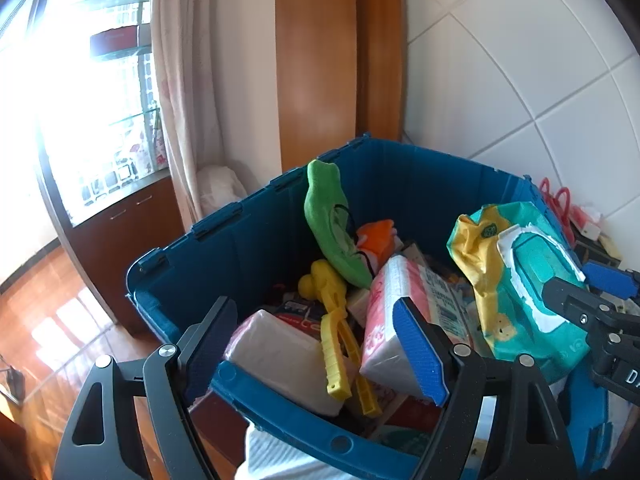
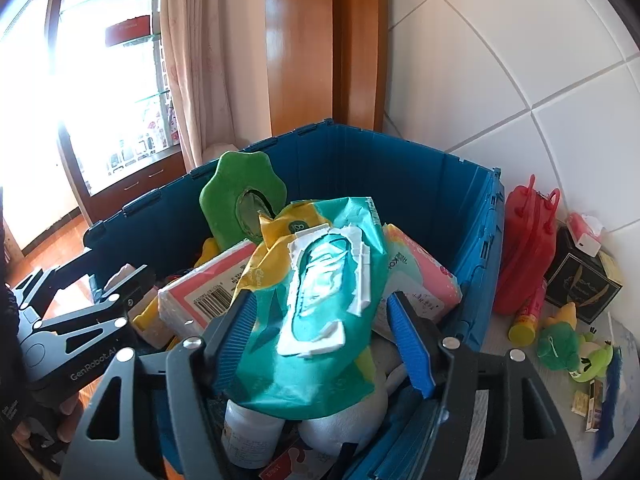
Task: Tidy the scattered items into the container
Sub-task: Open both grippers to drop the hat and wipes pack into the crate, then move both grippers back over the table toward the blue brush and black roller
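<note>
Your right tongs (image 2: 320, 344) stand released around the teal wipes pack (image 2: 316, 300); the left pad looks to touch it, the right pad stands clear. The pack lies on top of the pile in the blue crate (image 2: 476, 264). Your left tongs (image 1: 316, 352) are spread wide above the crate's near rim, gripping nothing, a pink tissue pack (image 1: 396, 320) and yellow plastic toy (image 1: 336, 320) beyond them. A red bag (image 2: 528, 244) and green frog toy (image 2: 576, 356) lie right of the crate.

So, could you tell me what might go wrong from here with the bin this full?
The wet-wipes pack sits high on the heap in the blue bin, between the open right gripper pads; it could slide off.
Items outside, like the frog toy and red case, may find little room.
</note>
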{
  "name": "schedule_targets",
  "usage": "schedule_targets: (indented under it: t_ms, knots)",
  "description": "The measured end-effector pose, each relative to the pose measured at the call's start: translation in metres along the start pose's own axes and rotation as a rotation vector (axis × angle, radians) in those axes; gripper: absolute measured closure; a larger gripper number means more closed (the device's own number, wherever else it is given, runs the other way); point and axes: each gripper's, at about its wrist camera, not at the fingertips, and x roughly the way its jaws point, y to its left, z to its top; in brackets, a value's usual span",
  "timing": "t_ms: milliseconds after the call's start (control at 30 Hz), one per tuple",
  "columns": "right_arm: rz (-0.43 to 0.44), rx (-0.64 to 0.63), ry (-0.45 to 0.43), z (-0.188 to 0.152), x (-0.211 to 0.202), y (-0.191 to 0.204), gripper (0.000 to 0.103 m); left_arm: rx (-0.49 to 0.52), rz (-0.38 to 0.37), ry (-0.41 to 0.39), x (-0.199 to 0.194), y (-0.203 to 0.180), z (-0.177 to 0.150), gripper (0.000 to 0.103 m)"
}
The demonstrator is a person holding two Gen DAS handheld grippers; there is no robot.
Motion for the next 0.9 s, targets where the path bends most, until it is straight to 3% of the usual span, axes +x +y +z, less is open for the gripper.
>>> schedule_targets:
  t_ms: [200,333,900]
  knots:
    - [-0.004,0.004,-0.003,-0.001,-0.002,-0.002,0.035,0.014,-0.013,-0.009,-0.004,-0.009,0.0,0.022]
    - [-0.019,0.013,-0.013,-0.002,-0.008,-0.007,0.026,0.022,-0.026,-0.015,-0.006,-0.015,0.0,0.022]
    - [-0.051,0.061,-0.042,-0.015,-0.034,-0.047,0.026,0.082,-0.077,-0.049,-0.025,-0.068,0.001,0.021]
